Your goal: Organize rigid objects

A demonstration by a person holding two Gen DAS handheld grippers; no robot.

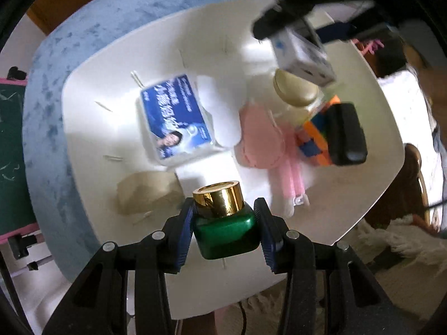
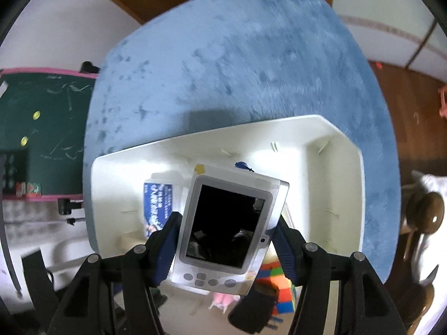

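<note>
A pink-framed chalkboard (image 2: 42,128) stood left of a plush blue rug (image 2: 251,64) bearing a white plastic bin (image 1: 83,83). Above it, the left gripper (image 1: 225,223) clamped a glossy green jar (image 1: 226,231) with a gold cap; the right gripper (image 2: 223,237) clasped a white handheld device (image 2: 226,231), hiding much of the blurred bin contents.

Bright soft daylight, glare whitening the white plastic bin (image 1: 92,83), motion blur throughout, fisheye bending, black vignette at corners
</note>
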